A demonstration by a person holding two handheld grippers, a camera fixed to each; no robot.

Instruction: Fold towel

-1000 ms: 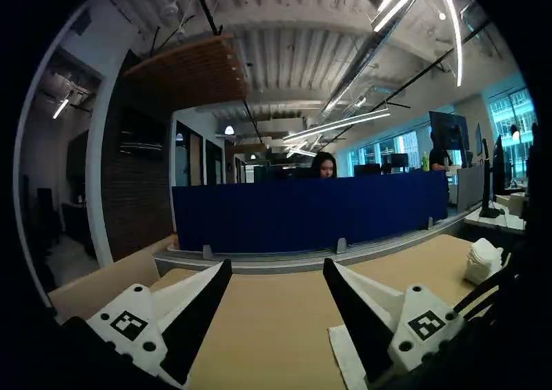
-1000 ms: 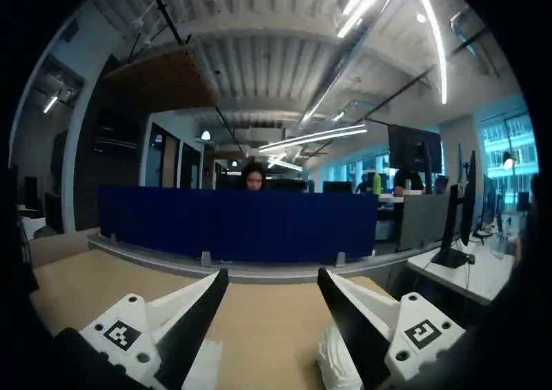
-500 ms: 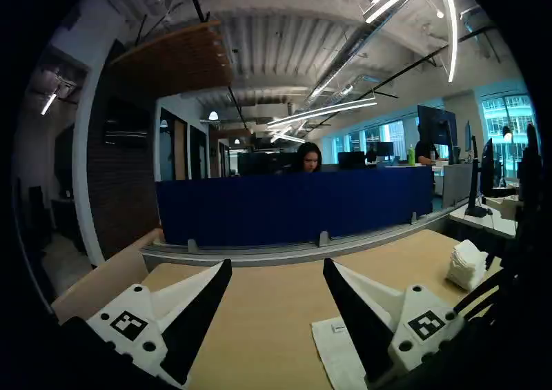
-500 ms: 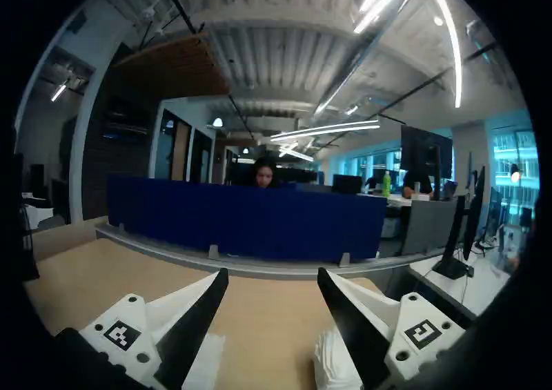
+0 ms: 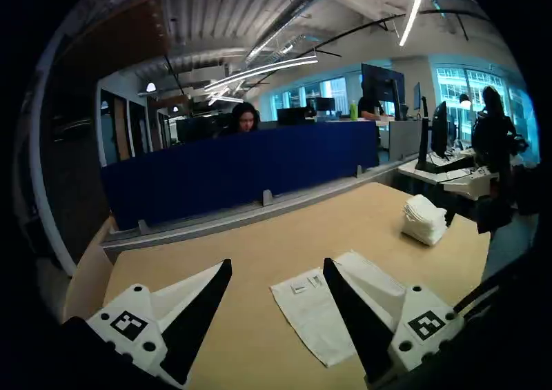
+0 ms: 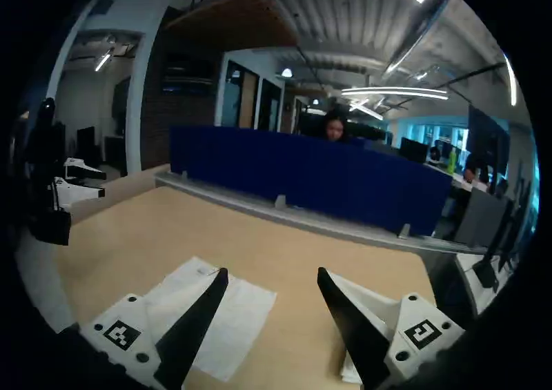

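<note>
Landmark: long blue fabric desk partition (image 5: pixel 241 169), standing along the far edge of the pale wooden tabletop (image 5: pixel 290 231).

Task item: thin white cloth towel (image 5: pixel 310 314), spread flat in a single layer on the tabletop. It lies on the near side of the partition and well apart from it. A small tag shows at the edge facing the partition. Right gripper view has the same towel (image 6: pixel 241 321) partly under that tool's own finger.

A stack of folded white towels (image 5: pixel 423 219) sits on the same side of the partition, apart from the flat one.

Handling, judged:
- Light, limp and not fragile.
- Will drape and sag as soon as it is lifted, and may drag on the wood.
- Best taken at two corners of one edge, one tool per corner, pinching a little in from the hem so it does not slip out.

Tools:
- Left gripper (image 5: pixel 276 262): fingers spread wide, nothing between them.
- Right gripper (image 6: pixel 271 271): likewise spread and empty.

Pose: both are held above the tabletop, tipped down, with fingers pointing toward the partition. Neither touches the cloth. No fold started.
</note>
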